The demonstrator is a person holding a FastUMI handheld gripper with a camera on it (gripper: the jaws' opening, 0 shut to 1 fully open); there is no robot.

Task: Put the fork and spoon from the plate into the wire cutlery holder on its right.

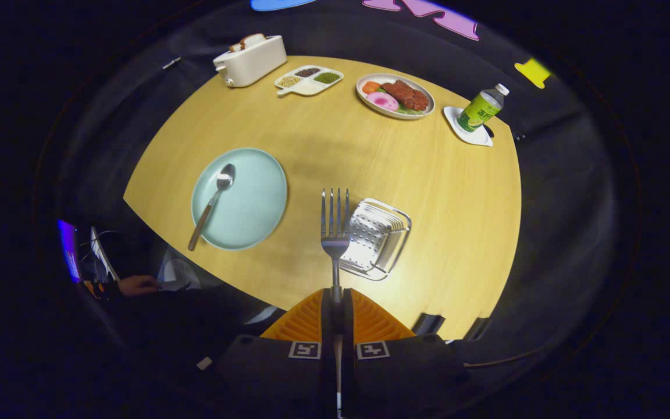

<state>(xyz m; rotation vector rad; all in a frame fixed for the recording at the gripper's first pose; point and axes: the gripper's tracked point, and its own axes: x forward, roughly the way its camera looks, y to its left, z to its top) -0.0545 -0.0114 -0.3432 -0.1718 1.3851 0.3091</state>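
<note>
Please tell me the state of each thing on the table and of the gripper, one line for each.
Gripper: shut on the fork handle.
Fork: held, tines pointing ahead, above the table beside the holder.
Spoon: lying on the plate, handle over the rim.
Plate: holds the spoon alone.
Holder: empty.
Bottle: capped, standing on a coaster.
Toaster: bread in its slots.

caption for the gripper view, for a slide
Gripper shut on fork beside wire holder; spoon on plate.
</note>
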